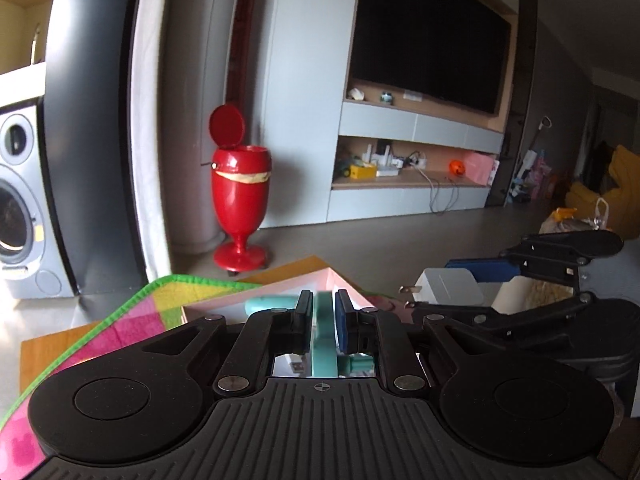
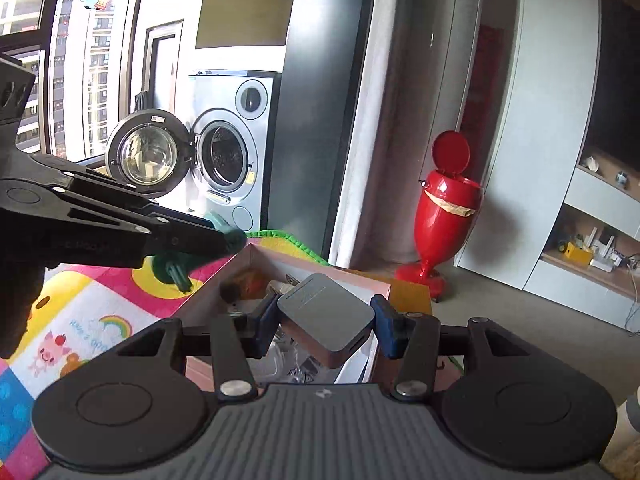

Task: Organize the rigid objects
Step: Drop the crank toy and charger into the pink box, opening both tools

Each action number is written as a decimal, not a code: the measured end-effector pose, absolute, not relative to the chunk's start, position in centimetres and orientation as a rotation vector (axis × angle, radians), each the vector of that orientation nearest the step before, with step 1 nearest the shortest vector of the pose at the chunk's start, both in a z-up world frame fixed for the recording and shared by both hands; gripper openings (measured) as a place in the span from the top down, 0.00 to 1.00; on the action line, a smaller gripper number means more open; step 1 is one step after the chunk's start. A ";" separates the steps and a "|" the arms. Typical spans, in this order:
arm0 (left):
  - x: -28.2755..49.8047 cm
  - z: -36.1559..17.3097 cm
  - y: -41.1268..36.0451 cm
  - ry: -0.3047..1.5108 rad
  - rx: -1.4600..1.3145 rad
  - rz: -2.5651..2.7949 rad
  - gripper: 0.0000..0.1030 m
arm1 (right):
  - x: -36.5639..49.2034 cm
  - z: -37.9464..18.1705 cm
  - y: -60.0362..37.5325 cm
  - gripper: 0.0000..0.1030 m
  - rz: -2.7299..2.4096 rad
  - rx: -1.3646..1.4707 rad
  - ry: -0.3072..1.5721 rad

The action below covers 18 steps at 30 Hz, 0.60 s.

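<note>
My left gripper is shut on a teal plastic piece and holds it above the pink-walled box. In the right wrist view the left gripper reaches in from the left with the teal piece. My right gripper is shut on a white power adapter, prongs pointing away, over the box. In the left wrist view the right gripper holds the adapter at the right. Several small items lie in the box.
The box sits on a colourful play mat with a green edge. A red pedestal bin with its lid up stands on the floor behind. A washing machine with an open door is at the back.
</note>
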<state>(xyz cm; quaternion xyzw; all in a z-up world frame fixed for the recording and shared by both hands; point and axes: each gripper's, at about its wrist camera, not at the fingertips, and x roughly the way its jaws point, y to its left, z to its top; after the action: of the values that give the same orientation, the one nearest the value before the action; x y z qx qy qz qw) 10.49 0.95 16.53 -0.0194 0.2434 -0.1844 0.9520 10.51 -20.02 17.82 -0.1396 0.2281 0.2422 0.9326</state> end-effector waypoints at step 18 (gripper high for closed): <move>-1.3 5.4 1.8 0.711 -0.076 -0.035 0.81 | 3.7 6.9 -22.1 0.16 0.342 -0.171 0.657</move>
<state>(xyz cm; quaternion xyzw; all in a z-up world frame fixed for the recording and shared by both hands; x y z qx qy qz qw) -1.28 1.76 5.37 -0.0371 0.3480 -0.0172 0.9366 3.66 -22.09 6.90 -0.0833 0.3205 0.1671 0.9287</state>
